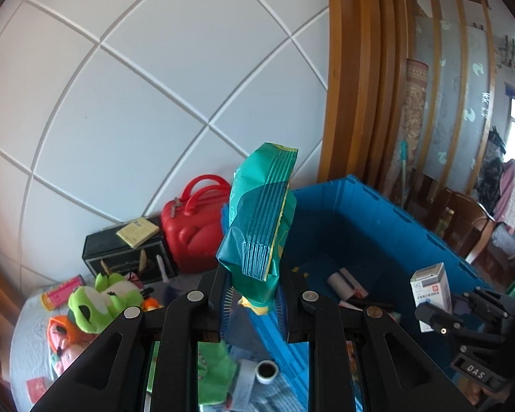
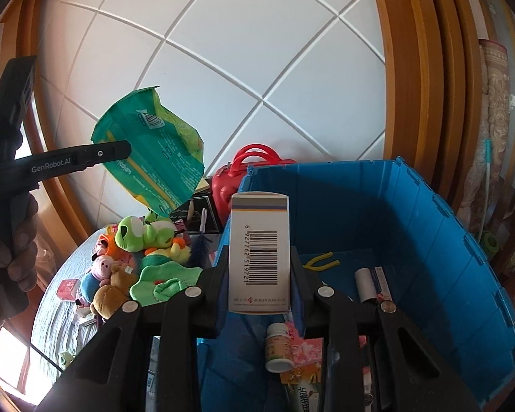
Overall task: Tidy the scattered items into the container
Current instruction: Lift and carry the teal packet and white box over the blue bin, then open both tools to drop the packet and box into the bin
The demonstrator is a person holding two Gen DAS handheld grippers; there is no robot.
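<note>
My left gripper [image 1: 254, 295] is shut on a teal-green crinkled packet [image 1: 261, 219] and holds it upright in the air at the left rim of the blue crate [image 1: 377, 226]. The right wrist view shows the same packet [image 2: 154, 151] with the left gripper [image 2: 120, 149] high at the left. My right gripper [image 2: 259, 274] is shut on a white medicine box [image 2: 259, 250] with a barcode, held over the crate [image 2: 446, 257]. That box also shows in the left wrist view [image 1: 431, 292]. A white pill bottle [image 2: 278, 346], a roll [image 2: 365, 283] and yellow pliers [image 2: 321, 261] lie in the crate.
Plush toys, among them a green frog [image 2: 144, 233] and a pink pig [image 2: 101, 266], lie heaped on the grey table [image 2: 55, 312] left of the crate. A red case [image 1: 192, 226] and a black box [image 1: 127, 254] stand by the tiled wall. Wooden frames rise at the right.
</note>
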